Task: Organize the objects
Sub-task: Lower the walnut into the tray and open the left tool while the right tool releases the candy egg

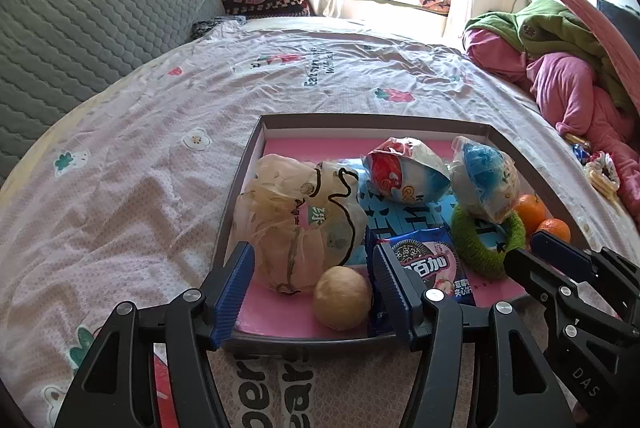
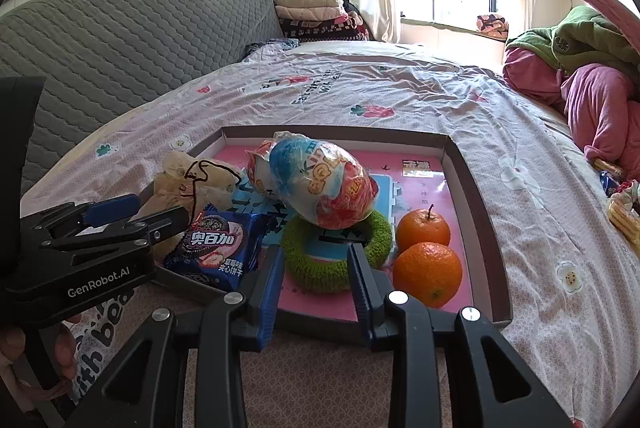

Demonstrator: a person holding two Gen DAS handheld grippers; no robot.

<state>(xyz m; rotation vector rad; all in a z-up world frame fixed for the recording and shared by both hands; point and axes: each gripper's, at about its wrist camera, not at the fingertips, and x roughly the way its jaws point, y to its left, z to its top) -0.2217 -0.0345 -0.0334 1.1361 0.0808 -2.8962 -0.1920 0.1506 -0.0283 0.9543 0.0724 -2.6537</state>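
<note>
The shallow box (image 1: 440, 126) is lying on the bed (image 1: 160, 148), and most of the loose things are already sitting inside it. At its nine o'clock side a mesh pouch (image 1: 296, 224) is resting, with a small round bun (image 1: 342, 298) just beside it toward six o'clock. A blue cookie packet (image 2: 218, 248) is lying near the front rim, a green knitted ring (image 2: 338, 254) is sitting at the middle, and two wrapped toy eggs (image 2: 324, 184) are leaning on the ring. Two oranges (image 2: 426, 250) are touching each other at the three o'clock side.

The left gripper (image 1: 316, 290) is hovering over the front rim, standing fairly wide open around the bun and gripping nothing. The right gripper (image 2: 316, 290) is standing part open in front of the green ring, also holding nothing.

I judge the tidying nearly finished: a few snack packets (image 2: 622, 206) are still lying out on the bed at three o'clock, well apart from the box.
</note>
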